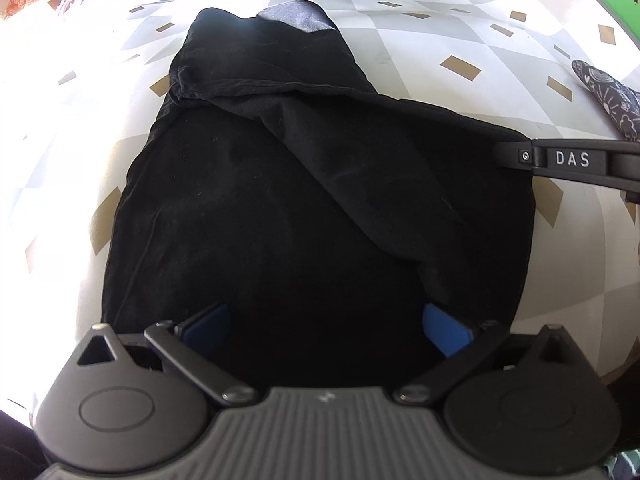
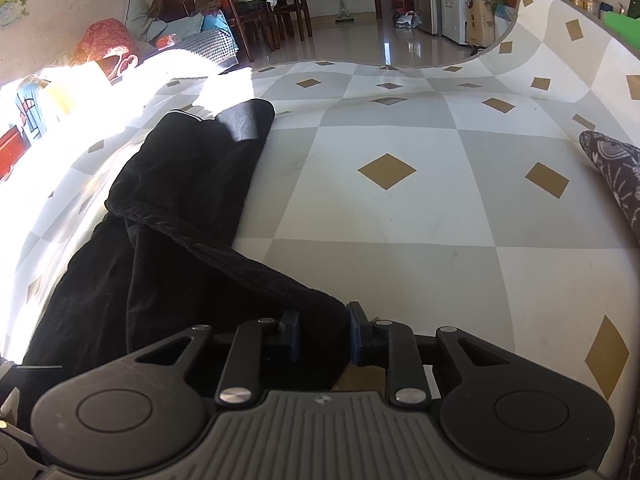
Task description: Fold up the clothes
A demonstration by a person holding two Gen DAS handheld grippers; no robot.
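A black garment (image 1: 280,184) lies on a table covered with a checked cloth (image 2: 400,208) in white and grey squares with tan diamonds. Its long axis runs from the near edge, where both grippers are, away toward the far edge, and it ends there in a narrower part with a grey patch (image 1: 296,18) lit by the sun. One layer is already turned over on top: a flap crosses the body on a diagonal, from a bunched seam on the left side down to the near right corner. The right gripper (image 2: 320,332) has that near right corner of the cloth pinched between its blue pads, closed on a thick wad of fabric; in the left wrist view its finger (image 1: 568,158) comes in from the right at the garment's right edge. The left gripper (image 1: 324,328) hovers at the near edge over the middle of the cloth with its blue pads spread wide and nothing between them. So the garment stretches straight ahead of both grippers, with the right one holding the corner nearest the bare part of the table and the left one closer to the near left corner. Any fold from here depends on that axis: carrying the held corner across goes leftward over the body, carrying it lengthwise goes away toward the far end. A dark patterned cloth (image 2: 616,172) lies well apart by the right edge.
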